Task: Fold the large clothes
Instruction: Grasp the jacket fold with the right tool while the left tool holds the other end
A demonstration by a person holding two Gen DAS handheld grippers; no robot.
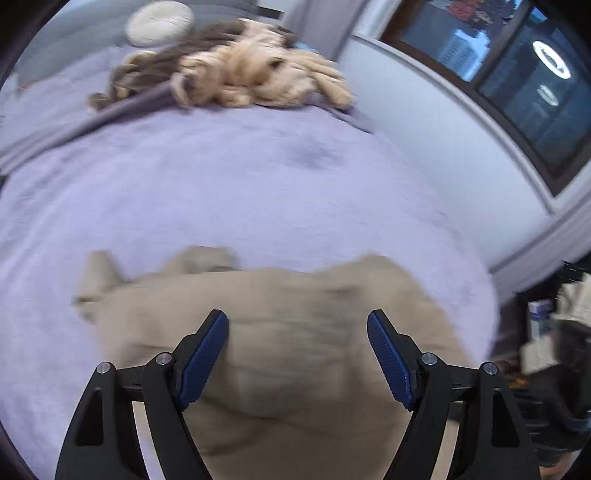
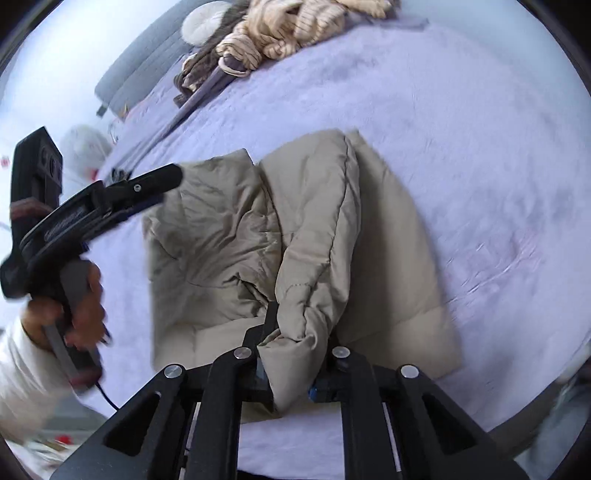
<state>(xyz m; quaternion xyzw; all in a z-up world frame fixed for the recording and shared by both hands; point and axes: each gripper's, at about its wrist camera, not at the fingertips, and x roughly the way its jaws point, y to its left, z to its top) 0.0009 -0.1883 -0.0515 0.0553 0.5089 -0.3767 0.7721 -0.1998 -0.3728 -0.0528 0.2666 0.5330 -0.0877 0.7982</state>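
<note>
Jacket (image 2: 295, 236) hem clamped in right gripper (image 2: 291, 373) fingers; left gripper (image 1: 297, 328) spread wide, empty

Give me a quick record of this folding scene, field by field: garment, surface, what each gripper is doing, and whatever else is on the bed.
garment: beige puffer jacket, partly folded, a sleeve-like fold lifted
surface: lavender bedspread
right gripper: shut on the jacket's fold
left gripper: open, empty, above the jacket
left hand: holds the left gripper's handle
other items: pile of cream and brown clothes at the far end; round white cushion behind it
image quality: left wrist view is motion-blurred
</note>
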